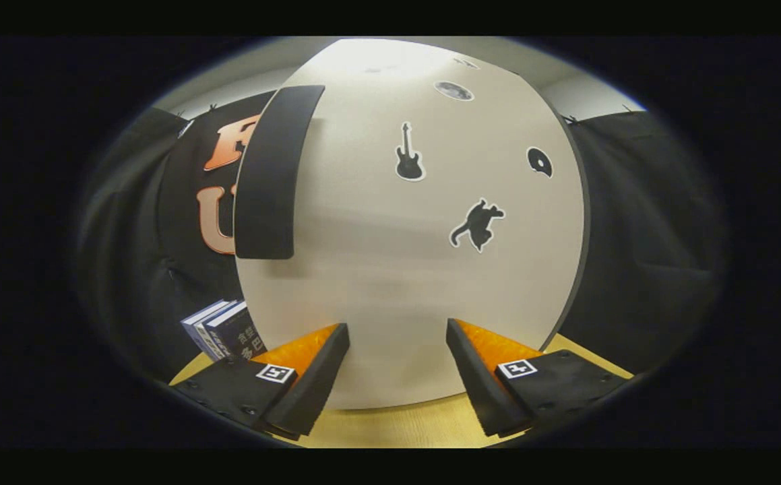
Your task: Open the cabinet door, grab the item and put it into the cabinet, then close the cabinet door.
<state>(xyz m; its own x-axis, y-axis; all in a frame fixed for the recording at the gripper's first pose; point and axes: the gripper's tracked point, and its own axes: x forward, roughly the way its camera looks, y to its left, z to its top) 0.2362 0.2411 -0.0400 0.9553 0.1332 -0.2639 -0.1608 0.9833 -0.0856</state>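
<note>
A white cabinet door (390, 269) stands shut just ahead of my fingers, with black stickers of a guitar (408, 153) and a cat (478, 225) on it. A long black handle (270, 176) runs upright along the door's left side, above and beyond my left finger. My gripper (397, 330) is open, its fingers wide apart close to the lower door face, with nothing between them. Left of the cabinet, a couple of dark-blue books (223, 329) stand upright beside my left finger.
The cabinet rests on a light wooden tabletop (397, 424) that shows below and between the fingers. Black cloth walls (639, 236) hang on both sides of the cabinet. A pale ceiling band runs above.
</note>
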